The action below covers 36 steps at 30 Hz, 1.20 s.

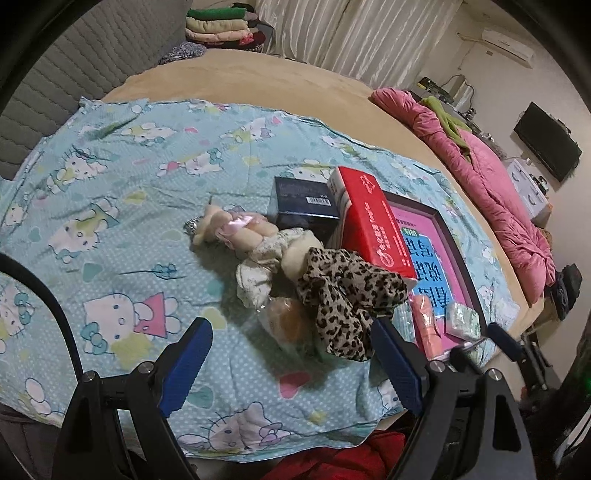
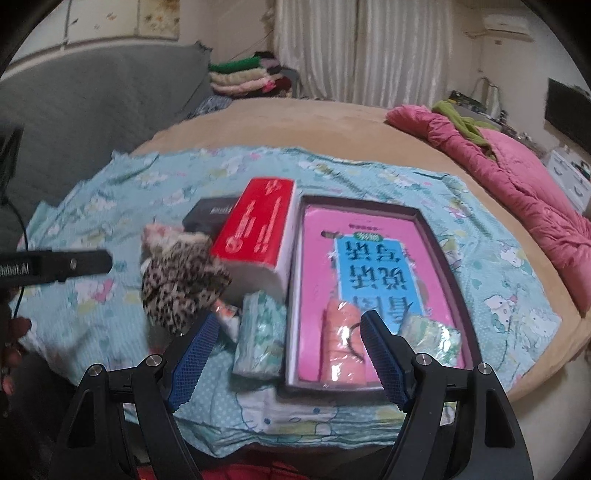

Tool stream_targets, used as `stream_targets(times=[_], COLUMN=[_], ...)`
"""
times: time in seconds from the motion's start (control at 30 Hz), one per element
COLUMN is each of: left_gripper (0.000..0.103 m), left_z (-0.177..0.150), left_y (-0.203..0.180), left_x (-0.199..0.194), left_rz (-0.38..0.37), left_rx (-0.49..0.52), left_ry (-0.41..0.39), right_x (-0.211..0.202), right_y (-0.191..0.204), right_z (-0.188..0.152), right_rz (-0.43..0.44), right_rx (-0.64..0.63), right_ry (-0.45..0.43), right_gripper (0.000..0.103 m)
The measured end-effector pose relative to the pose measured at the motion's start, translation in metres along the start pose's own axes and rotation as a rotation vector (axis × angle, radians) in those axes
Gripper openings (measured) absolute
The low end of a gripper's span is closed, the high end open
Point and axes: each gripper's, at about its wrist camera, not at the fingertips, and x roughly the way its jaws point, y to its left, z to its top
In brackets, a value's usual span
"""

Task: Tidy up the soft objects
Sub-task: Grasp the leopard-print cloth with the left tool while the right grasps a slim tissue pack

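A leopard-print cloth (image 1: 347,295) lies on the Hello Kitty sheet (image 1: 110,206), over a cream plush doll (image 1: 240,232) and a floral cloth (image 1: 258,269). The leopard cloth also shows in the right wrist view (image 2: 181,277). My left gripper (image 1: 291,362) is open and empty just in front of the leopard cloth. My right gripper (image 2: 288,354) is open and empty above the near edge of a pink tray-like box (image 2: 369,258). In the box lie a peach roll (image 2: 341,343) and a tissue pack (image 2: 432,339). Another tissue pack (image 2: 262,332) lies beside the box.
A red carton (image 1: 369,221) leans on a dark box (image 1: 303,203) next to the pink box. A pink quilt (image 1: 480,177) lies along the bed's right side. Folded clothes (image 1: 221,26) are stacked at the back. Red fabric (image 1: 343,458) sits below the bed's near edge.
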Motion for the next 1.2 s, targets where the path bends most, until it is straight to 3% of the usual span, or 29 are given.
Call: stream_targets(times=[0.37,0.77,0.87,1.07,1.2], left_gripper=[0.087,0.087,0.082,0.071,0.061], left_z=[-0.006,0.0,0.002,0.007,0.008], left_y=[0.001,-0.01,-0.011,-0.012,-0.013], left_x=[0.023,0.051,0.055,0.062,0.066], left_rz=[-0.072,-0.1,-0.104,-0.132,-0.138], left_rx=[-0.03,-0.008,-0.005,-0.007,-0.005], left_ry=[0.038,0.068,0.069,0.075,0.084], right_x=[0.034,0.061,0.07,0.086,0.095], right_y=[0.029,0.045,0.047,0.045,0.041], right_z=[-0.018,-0.023,-0.023,-0.023,-0.02], right_rz=[-0.034,-0.084,-0.089,-0.102,-0.082], right_rx=[-0.143,-0.228,-0.24,-0.243,-0.238], right_ry=[0.066,0.086,0.105,0.135,0.146], right_gripper=[0.08,0.078,0.06,0.047,0.031])
